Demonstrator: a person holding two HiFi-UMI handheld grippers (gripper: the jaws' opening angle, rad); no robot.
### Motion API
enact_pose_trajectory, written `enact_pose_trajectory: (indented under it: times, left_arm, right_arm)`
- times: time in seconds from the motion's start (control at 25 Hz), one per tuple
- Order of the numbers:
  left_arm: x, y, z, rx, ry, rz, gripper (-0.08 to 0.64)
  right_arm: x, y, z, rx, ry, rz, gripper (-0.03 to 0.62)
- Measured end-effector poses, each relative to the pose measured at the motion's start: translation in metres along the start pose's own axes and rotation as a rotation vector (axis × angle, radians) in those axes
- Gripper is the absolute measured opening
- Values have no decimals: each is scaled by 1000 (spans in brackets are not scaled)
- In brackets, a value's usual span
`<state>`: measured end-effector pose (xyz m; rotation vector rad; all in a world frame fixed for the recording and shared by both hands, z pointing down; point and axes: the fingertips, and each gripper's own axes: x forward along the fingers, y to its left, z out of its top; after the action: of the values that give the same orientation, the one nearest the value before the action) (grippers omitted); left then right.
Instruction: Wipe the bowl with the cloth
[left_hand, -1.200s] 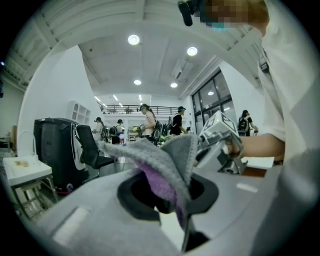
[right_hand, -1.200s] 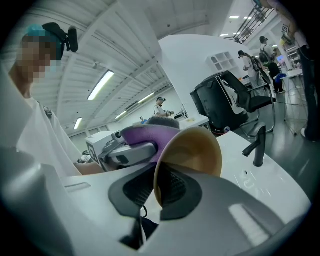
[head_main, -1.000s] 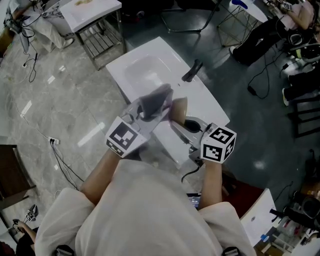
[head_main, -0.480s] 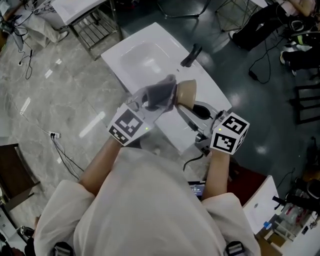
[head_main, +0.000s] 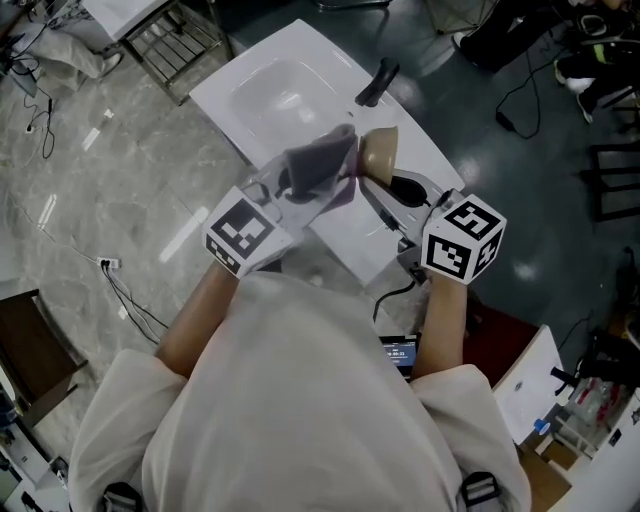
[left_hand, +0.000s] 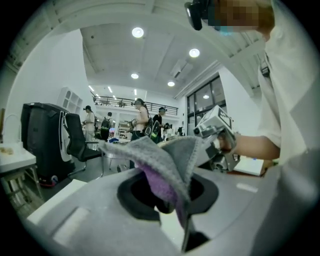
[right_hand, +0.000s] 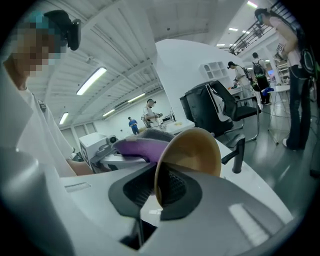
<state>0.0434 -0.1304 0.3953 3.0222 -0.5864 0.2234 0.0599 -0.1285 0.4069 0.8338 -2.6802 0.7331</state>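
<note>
Left tongs (left_hand: 169, 197) pinching grey-purple cloth (left_hand: 165, 160). Right tongs (right_hand: 152, 192) clamped on rim of tan bowl (right_hand: 192, 152), bowl tipped on edge. Cloth pressed against bowl, both held in air between the tongs, above white tabletop (head_main: 270, 95) with a basin. Black faucet (head_main: 374, 82) beyond.

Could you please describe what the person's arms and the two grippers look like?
Both the left gripper and right gripper have light grey moulded bodies and black-lined jaws. Each carries a white cube printed with black square markers. A black cable trails from the right one. The person wears a white short-sleeved shirt.
</note>
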Motion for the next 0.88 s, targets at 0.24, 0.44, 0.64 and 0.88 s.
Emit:
enact_pose_trajectory:
  times: [0.24, 0.44, 0.64, 0.88]
  left_arm:
    - [1, 21, 16, 138, 30, 18, 69]
    - [-5, 56, 27, 191, 33, 66, 69]
    - [-14, 94, 35, 201, 23, 126, 69]
    - [-28, 127, 40, 262, 38, 207, 69]
  right_arm:
    - [-9, -27, 14, -48, 7, -149, 15]
    - [-20, -45, 29, -70, -8, -248, 15]
    - [-33, -61, 40, -65, -36, -322, 15]
    - [-57, -79, 56, -106, -75, -494, 15]
